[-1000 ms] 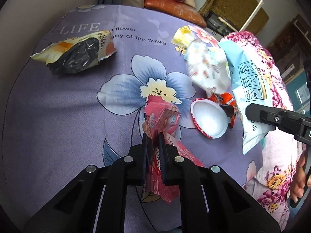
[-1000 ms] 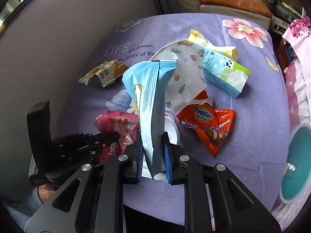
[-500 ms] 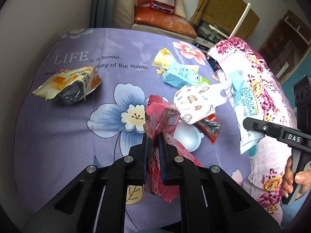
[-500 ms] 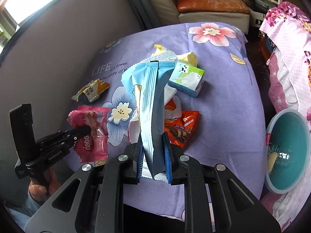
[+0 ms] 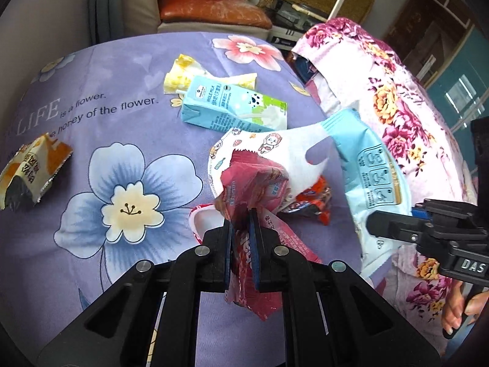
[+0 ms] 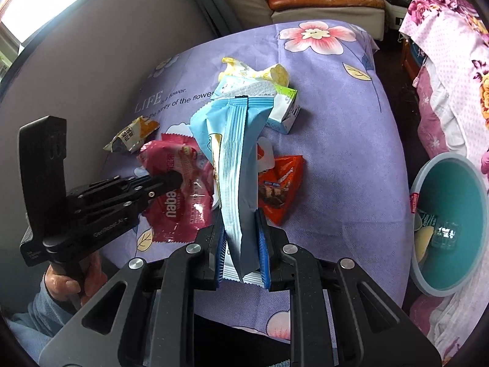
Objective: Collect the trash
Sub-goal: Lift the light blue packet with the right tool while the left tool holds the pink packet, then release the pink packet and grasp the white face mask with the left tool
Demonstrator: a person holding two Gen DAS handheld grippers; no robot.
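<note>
My left gripper (image 5: pixel 241 223) is shut on a crumpled pink wafer wrapper (image 5: pixel 253 183), held above the purple flowered tablecloth (image 5: pixel 91 214). My right gripper (image 6: pixel 241 232) is shut on a long light-blue wrapper (image 6: pixel 235 153) that stands upright between its pads. In the right wrist view the left gripper (image 6: pixel 171 180) and its pink wrapper (image 6: pixel 183 202) hang just left of the blue one. A teal bin (image 6: pixel 449 229) with some trash inside stands on the floor at the right, off the table's edge.
On the cloth lie a milk carton (image 5: pixel 232 110), a yellow wrapper (image 5: pixel 183 76), a white printed face mask (image 5: pixel 269 150), an orange Ovaltine wrapper (image 6: pixel 281 183) and an orange snack packet (image 5: pixel 27 168). A pink floral cover (image 5: pixel 397 107) is at the right, a sofa behind.
Both grippers have carried their wrappers to the right across the table. The snack packet has slid to the left edge of the left view, and the teal bin has come further into the right view.
</note>
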